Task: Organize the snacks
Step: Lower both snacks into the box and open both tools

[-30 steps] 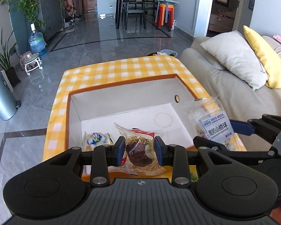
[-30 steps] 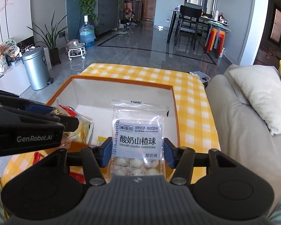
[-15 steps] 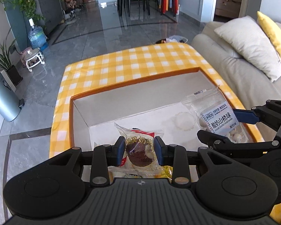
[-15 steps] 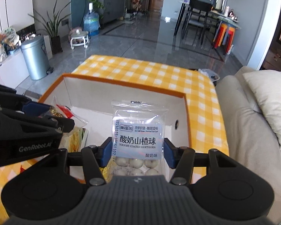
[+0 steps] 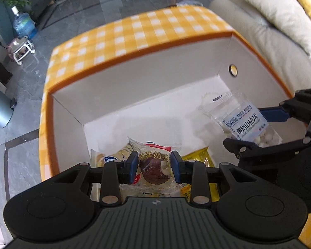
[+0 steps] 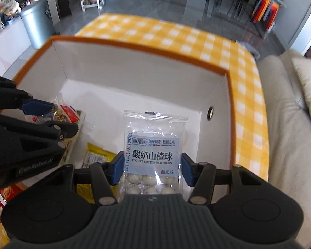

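A yellow-and-white checked tablecloth (image 5: 147, 31) is seen under a large open box (image 5: 134, 87) with white inside walls and an orange rim. Only in the left wrist view are a blue water bottle (image 5: 23, 26) on the floor beyond the box and a pale sofa cushion (image 5: 284, 14) to the box's right shown. Only in the right wrist view are a grey bin (image 6: 38, 22) left of the box and orange stools (image 6: 266, 10) far beyond it shown.

Inside the box, at its near edge, a yellow packet (image 6: 97, 152) is lying on the floor. Above the box's near left part, a clear-wrapped brown pastry (image 5: 154, 169) is clamped between the pads of the left gripper (image 5: 154, 167). Above the near right part, a clear bag of white yogurt-coated hawthorn balls (image 6: 153, 155) is gripped upright by the right gripper (image 6: 151, 171).
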A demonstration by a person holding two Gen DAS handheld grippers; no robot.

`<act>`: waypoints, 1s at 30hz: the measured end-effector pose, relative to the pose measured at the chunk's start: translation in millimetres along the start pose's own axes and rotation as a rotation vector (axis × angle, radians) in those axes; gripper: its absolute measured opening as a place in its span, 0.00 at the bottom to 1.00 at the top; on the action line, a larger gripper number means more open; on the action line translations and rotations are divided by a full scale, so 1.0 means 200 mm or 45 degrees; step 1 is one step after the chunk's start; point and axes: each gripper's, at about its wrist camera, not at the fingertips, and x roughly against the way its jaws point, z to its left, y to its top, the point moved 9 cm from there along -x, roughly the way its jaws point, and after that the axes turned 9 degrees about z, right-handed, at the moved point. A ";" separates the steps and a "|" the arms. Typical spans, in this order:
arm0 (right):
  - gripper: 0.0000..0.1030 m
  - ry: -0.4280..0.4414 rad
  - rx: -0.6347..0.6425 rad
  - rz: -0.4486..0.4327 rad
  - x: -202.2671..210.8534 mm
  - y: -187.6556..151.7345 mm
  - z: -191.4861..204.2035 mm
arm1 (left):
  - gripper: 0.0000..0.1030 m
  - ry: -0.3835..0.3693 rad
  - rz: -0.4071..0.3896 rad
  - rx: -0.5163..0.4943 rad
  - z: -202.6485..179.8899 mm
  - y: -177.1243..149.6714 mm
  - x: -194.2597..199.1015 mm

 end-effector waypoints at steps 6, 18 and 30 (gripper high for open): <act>0.54 0.014 0.003 0.084 -0.08 -0.01 0.00 | 0.36 0.002 0.080 -0.044 -0.02 0.01 -0.08; 0.56 0.015 0.036 0.143 -0.15 -0.04 0.02 | 0.37 0.005 0.133 -0.060 -0.05 0.00 -0.16; 0.57 -0.008 0.050 0.111 -0.11 -0.03 0.03 | 0.45 0.019 0.087 -0.042 -0.02 -0.01 -0.13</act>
